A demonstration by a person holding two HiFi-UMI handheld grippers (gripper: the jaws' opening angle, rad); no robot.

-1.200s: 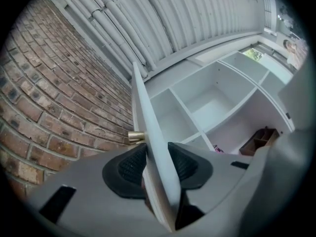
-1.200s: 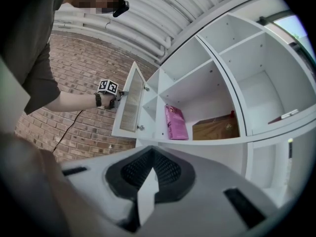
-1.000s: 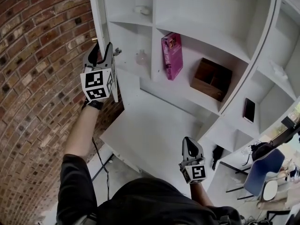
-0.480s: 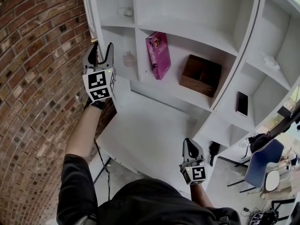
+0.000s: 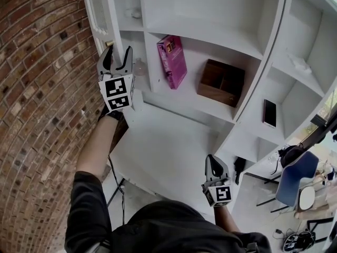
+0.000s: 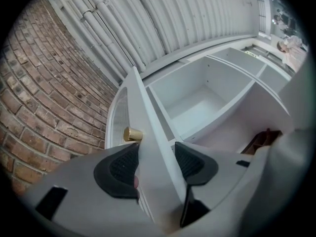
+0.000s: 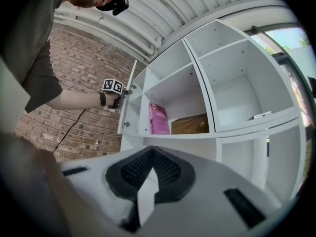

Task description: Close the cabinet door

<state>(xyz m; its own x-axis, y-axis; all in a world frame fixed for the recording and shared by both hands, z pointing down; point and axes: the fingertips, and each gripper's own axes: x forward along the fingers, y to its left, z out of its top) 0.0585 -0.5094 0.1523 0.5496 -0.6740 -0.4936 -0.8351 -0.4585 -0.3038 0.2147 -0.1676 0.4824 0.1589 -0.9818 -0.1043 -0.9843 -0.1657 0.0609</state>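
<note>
Closing unfinished: white cabinet door (image 5: pixel 100 15), upper left, stands ajar, its edge between left hand-held gripper's (image 5: pixel 117 57) just-widened jaws; right hand-held gripper's (image 5: pixel 211 161) jaws together.

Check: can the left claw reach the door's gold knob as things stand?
Probably yes: the left claw straddles the door edge, jaws just opening, and the knob sits just ahead, unobstructed.

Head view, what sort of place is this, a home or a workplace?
Probably an indoor workspace or studio rather than a home: a bare brick wall, a large white cubby shelving unit, and a blue chair nearby.
</note>
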